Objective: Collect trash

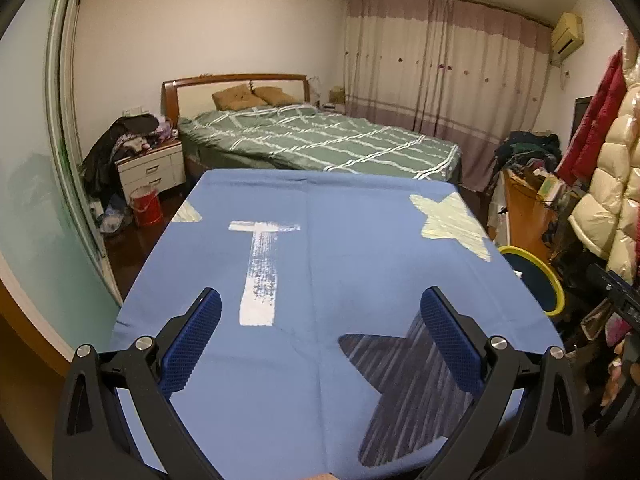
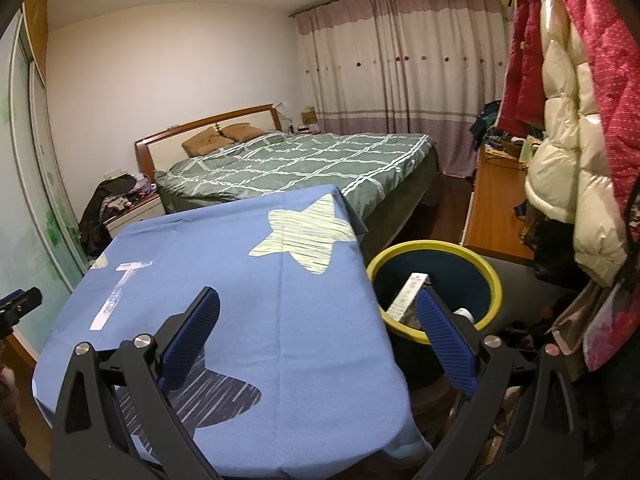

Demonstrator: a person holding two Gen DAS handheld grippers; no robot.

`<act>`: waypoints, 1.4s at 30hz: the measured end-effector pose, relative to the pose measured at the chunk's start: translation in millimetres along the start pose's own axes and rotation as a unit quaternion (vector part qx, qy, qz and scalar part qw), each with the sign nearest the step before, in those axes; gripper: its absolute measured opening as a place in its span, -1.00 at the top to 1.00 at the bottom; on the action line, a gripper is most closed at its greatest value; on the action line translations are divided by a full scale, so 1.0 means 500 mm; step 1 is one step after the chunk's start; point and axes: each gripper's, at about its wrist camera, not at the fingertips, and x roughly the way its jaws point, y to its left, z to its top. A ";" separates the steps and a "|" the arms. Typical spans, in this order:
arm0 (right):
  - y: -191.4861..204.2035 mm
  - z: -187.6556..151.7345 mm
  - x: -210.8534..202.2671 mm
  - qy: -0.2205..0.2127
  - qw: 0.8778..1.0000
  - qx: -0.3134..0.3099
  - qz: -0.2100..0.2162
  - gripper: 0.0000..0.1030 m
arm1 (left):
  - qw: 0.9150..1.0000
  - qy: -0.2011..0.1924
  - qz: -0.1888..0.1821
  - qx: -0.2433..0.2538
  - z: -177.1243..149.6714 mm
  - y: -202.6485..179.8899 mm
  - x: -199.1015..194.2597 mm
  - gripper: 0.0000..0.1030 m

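A dark blue trash bin with a yellow rim stands on the floor at the table's right edge; it also shows in the left wrist view. Inside it lie a white carton and a small white item. My right gripper is open and empty, its right finger over the bin's near rim, its left finger over the table. My left gripper is open and empty above the table covered with a blue star-print cloth. No loose trash shows on the cloth.
A bed with a green quilt stands behind the table. A nightstand piled with clothes and a red bucket are at the left. Hanging coats and a wooden desk crowd the right side.
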 end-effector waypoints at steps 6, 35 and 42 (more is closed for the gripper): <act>0.027 0.033 0.120 0.048 0.998 -0.014 0.031 -0.87 | 0.998 0.019 0.052 -0.013 0.043 0.051 0.139 -0.91; 0.185 0.029 0.581 0.232 0.969 -0.081 -0.008 -0.90 | 0.984 0.163 0.076 -0.005 0.104 0.131 0.584 -0.91; 0.183 0.029 0.582 0.232 0.969 -0.081 -0.008 -0.90 | 0.981 0.179 0.077 -0.013 0.109 0.131 0.624 -0.91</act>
